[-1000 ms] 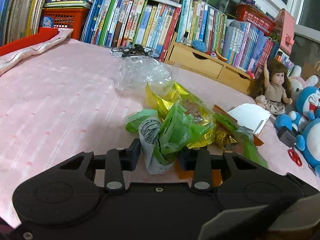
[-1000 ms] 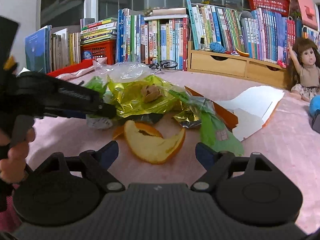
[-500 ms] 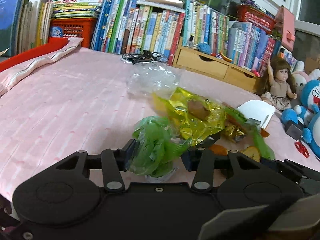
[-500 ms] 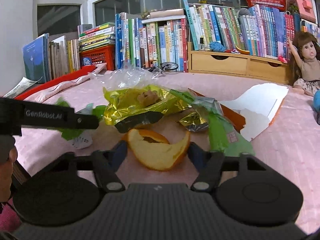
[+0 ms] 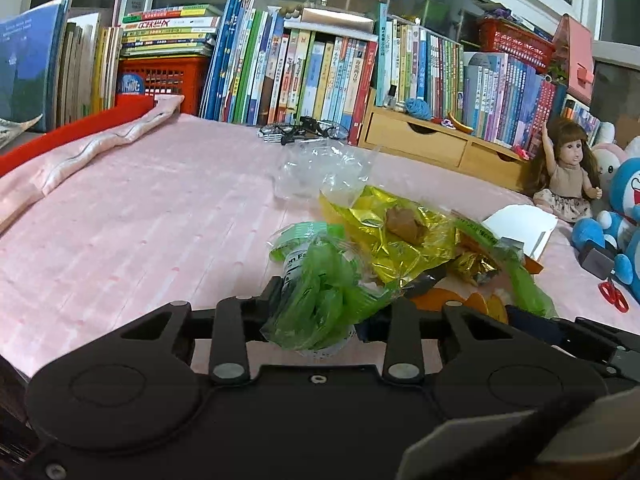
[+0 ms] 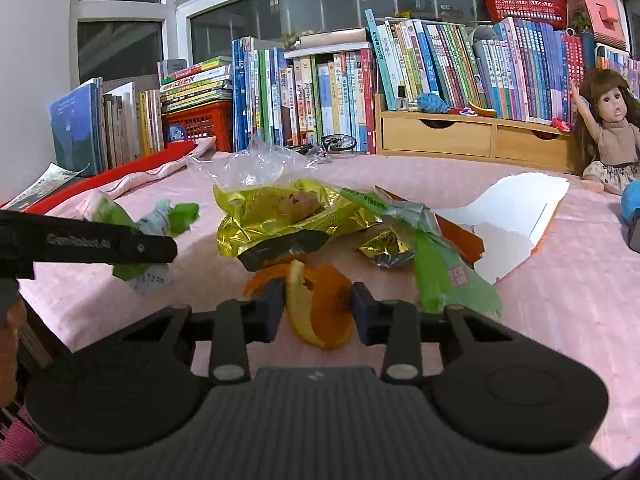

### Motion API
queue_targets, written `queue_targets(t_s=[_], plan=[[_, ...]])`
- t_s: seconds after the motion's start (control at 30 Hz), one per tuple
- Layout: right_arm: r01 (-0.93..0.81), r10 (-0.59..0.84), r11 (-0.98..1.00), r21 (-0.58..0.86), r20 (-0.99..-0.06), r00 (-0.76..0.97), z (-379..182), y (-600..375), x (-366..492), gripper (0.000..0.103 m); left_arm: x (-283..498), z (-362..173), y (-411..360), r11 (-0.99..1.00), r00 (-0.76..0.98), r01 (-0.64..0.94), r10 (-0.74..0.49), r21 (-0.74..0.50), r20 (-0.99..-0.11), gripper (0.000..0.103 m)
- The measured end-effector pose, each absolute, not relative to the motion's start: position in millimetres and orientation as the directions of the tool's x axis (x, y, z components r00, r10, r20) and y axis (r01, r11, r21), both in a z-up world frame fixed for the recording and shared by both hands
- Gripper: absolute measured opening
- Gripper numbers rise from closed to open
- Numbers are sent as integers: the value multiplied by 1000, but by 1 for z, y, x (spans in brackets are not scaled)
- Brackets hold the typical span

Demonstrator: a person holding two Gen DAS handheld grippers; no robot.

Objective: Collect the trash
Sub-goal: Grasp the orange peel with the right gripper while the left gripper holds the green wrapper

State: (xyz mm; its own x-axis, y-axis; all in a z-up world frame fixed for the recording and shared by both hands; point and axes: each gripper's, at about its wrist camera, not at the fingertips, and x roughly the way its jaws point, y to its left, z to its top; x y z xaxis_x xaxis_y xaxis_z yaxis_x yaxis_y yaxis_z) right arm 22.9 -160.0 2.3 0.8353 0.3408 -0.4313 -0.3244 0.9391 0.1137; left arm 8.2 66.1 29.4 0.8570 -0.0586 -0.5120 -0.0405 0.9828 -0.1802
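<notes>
The left hand-held gripper (image 5: 320, 312) is clamped on a crumpled green wrapper (image 5: 320, 304), its jaws closing tighter, the wrapper lifted just clear of the pink desk (image 5: 140, 240). The right hand-held gripper (image 6: 318, 312) has an orange peel (image 6: 320, 308) between its 2 fingers; its jaws are closing and both pads touch the peel, which rests on the desk. Just beyond lie a yellow foil bag (image 6: 288, 216), a green packet (image 6: 436, 264), a clear plastic bag (image 6: 256, 164) and a torn white carton (image 6: 508, 224). A doll (image 6: 608, 136) sits by the books (image 6: 320, 92).
</notes>
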Motion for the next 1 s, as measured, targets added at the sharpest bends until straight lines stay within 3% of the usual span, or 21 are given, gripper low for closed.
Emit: queue_targets(t_s=[0.1,0.17,0.2,0.4,0.43,0.47,0.53,0.63,1.0], plan=[[-323,341,939,116,-429,836,4,-160,21,41,2,32,66,983,858,-30,-68,-182,-509,33],[-308,320,946,101,-440,839,2,-158,23,61,0,32,65,984,856,-30,-66,-177,-512,33],[-299,311,949,99,-442,841,1,-157,26,66,-1,31,64,984,856,-31,-64,-173,-513,33],[-271,289,957,105,-458,840,-6,-153,35,69,-4,26,63,985,847,-31,-63,-167,-529,33],[-269,289,957,110,-457,841,-6,-154,35,66,-5,26,63,986,847,-31,-61,-164,-528,33],[-272,297,955,121,-451,842,-6,-155,34,54,-6,26,63,986,848,-31,-59,-161,-527,33],[-271,298,954,125,-444,845,-4,-155,32,44,-8,27,63,987,849,-31,-56,-156,-525,33],[-274,304,953,132,-433,849,0,-157,28,38,-12,28,62,988,850,-28,-58,-154,-524,33],[-329,379,925,191,-397,836,16,-174,-12,36,-52,37,62,976,843,9,-124,-217,-523,33]])
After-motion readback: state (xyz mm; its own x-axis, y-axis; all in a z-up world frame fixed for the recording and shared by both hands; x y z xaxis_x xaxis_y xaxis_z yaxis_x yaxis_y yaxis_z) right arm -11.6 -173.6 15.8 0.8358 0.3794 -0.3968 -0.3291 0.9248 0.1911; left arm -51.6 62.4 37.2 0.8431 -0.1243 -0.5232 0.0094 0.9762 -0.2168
